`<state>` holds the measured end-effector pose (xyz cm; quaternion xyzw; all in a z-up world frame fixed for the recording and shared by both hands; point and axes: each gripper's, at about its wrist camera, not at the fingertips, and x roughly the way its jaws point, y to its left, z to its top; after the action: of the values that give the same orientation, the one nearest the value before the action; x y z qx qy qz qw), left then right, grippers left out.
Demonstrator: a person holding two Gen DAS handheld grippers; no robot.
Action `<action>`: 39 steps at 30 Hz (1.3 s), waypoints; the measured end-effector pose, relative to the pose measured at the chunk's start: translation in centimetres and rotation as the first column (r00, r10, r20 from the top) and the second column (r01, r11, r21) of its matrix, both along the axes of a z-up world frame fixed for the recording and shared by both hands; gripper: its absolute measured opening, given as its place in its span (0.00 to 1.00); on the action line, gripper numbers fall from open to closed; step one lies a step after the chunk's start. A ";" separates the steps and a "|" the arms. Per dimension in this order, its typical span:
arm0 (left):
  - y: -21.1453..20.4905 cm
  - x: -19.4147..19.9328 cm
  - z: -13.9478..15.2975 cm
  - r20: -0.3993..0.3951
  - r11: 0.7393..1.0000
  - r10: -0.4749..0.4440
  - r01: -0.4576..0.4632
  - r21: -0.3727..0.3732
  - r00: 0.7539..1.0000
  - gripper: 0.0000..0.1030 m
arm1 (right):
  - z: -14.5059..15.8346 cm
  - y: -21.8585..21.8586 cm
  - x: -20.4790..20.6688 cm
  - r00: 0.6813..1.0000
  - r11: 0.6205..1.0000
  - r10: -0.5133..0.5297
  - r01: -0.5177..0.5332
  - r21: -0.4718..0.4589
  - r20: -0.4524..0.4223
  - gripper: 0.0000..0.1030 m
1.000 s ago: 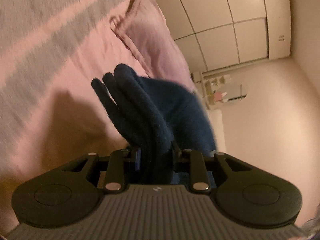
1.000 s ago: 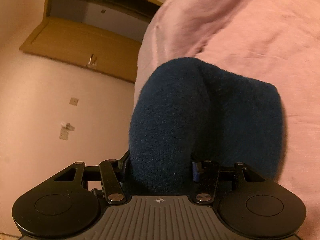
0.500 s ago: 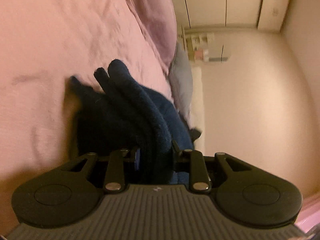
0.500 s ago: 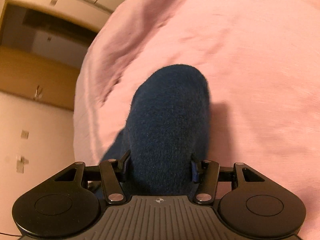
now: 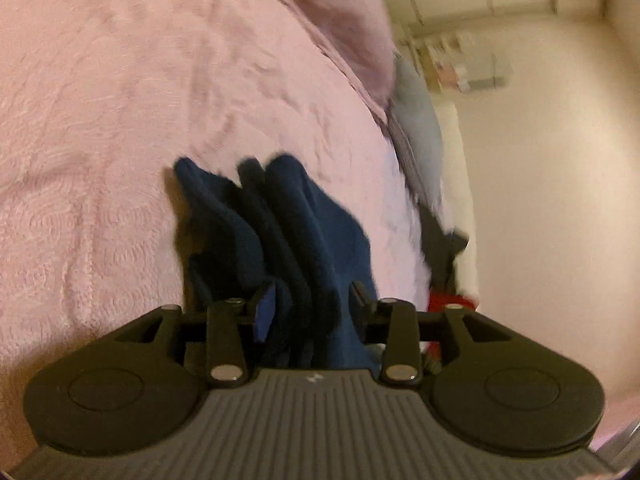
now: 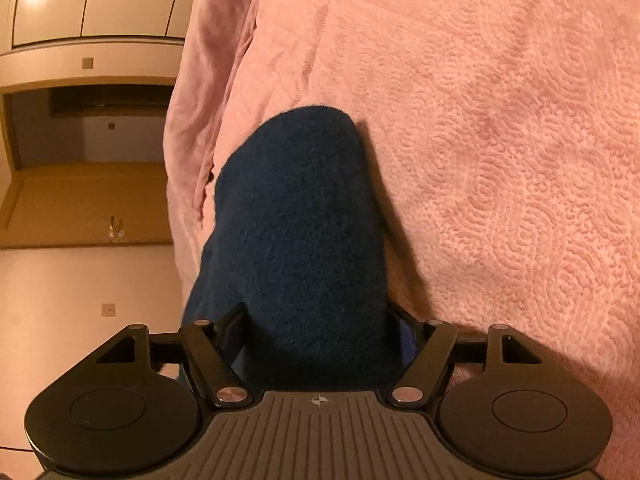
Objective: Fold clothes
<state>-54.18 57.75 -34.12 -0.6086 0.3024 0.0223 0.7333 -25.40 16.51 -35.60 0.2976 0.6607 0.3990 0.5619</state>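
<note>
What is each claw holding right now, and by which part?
Both grip the dark navy fleece garment: the left claw pinches several bunched folds, the right claw a thick rolled fold. Which garment part cannot be told.

A bed carries everything, covered by a pink quilt (image 5: 120, 160) stitched in a wavy, scalloped pattern. A navy garment (image 5: 304, 220) rests on it in bunched folds, casting a shadow on the quilt. A mauve pillow (image 5: 344, 20) lies at the far edge with a pale blue one (image 5: 420, 120) just beside it.
</note>
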 end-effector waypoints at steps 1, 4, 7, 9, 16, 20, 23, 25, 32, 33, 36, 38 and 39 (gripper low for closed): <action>0.4 0.6 -0.4 -0.014 1.000 0.017 -0.017 -0.015 1.000 0.44 | -0.1 -0.1 0.0 1.000 1.000 0.002 -0.002 0.005 -0.003 0.68; 0.6 3.2 -0.9 0.018 1.000 -0.018 0.018 0.002 1.000 0.15 | -0.1 -0.6 0.0 1.000 1.000 0.004 -0.004 0.015 -0.001 0.69; -1.2 4.5 1.1 0.140 0.982 -0.164 0.149 0.113 0.976 0.16 | 0.0 -1.1 0.0 1.000 1.000 0.006 -0.006 0.011 0.012 0.69; -1.5 4.1 0.5 0.055 0.969 -0.188 0.176 0.174 0.981 0.18 | 0.1 -1.5 -0.3 1.000 1.000 0.003 -0.004 0.011 0.010 0.69; 0.6 -2.0 2.0 -0.050 0.987 -0.062 0.069 0.145 0.997 0.65 | 1.2 -1.2 -0.8 0.999 1.000 0.010 -0.010 -0.015 0.030 0.72; 0.9 -4.6 0.2 -0.093 0.998 -0.029 0.034 0.054 0.995 0.76 | 1.2 -1.1 -1.1 1.000 1.000 0.001 -0.001 -0.015 0.030 0.76; 0.5 -6.2 -3.5 -0.067 0.985 0.036 -0.047 -0.166 0.997 0.76 | 1.3 -1.0 -1.2 0.999 1.000 -0.004 0.005 -0.015 0.033 0.77; 0.0 -6.0 -4.7 -0.006 0.970 0.065 -0.065 -0.236 0.998 0.78 | 1.4 -0.9 -1.4 0.999 1.000 -0.007 0.008 -0.016 0.034 0.77; -2.1 -1.2 -5.6 0.008 0.986 -0.062 0.063 -0.152 0.998 0.80 | 1.5 -0.6 -1.8 0.999 1.000 -0.019 0.020 -0.016 0.039 0.77; -2.3 -0.4 -5.9 -0.007 0.988 -0.088 0.087 -0.130 0.996 0.80 | 1.6 -0.6 -1.8 0.999 1.000 -0.021 0.021 -0.016 0.040 0.78; -2.6 1.8 -6.4 -0.027 0.986 -0.138 0.135 -0.096 0.990 0.80 | 1.6 -0.4 -1.9 0.999 1.000 -0.016 0.016 -0.016 0.044 0.79; -2.8 2.5 -6.2 -0.017 0.986 -0.151 0.149 -0.075 0.988 0.74 | 1.5 -0.1 -1.9 0.999 1.000 -0.015 0.015 -0.013 0.044 0.80; -2.8 2.5 -6.0 -0.009 0.986 -0.154 0.153 -0.062 0.988 0.64 | 1.6 0.1 -2.0 0.999 1.000 -0.011 0.012 -0.020 0.048 0.80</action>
<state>-51.70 54.93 -40.11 -0.6053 0.3541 -0.0394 0.7118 -27.36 16.64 -34.02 0.2860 0.6492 0.3962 0.5828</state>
